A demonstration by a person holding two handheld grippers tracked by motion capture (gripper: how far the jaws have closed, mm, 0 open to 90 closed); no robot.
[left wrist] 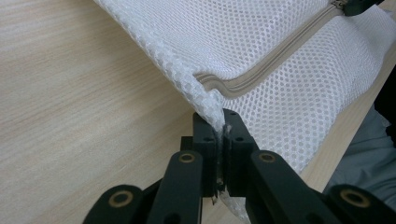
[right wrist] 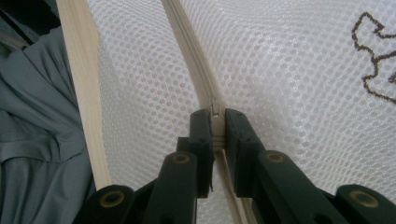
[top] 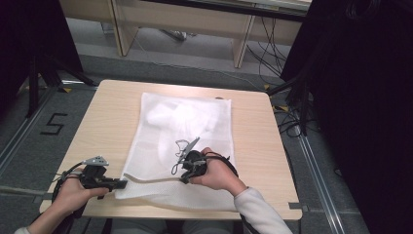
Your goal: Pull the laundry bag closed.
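So the white mesh laundry bag (top: 182,146) lies flat on the tabletop (top: 102,122), its zipper (top: 151,179) running straight between the two jaw pairs along the near edge. Left gripper (top: 122,184) is pinched tight on the bag's corner, right gripper (top: 184,179) is clamped on the zipper pull (right wrist: 215,112), so the slide goes directly toward or away from the left jaws.

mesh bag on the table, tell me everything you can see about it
The mesh bag is white, honeycomb-net fabric, lying flat on the wooden table with something white bundled inside near its far end. A beige zipper runs along its near edge. The left gripper is shut on its corner, the right gripper on the zipper pull.
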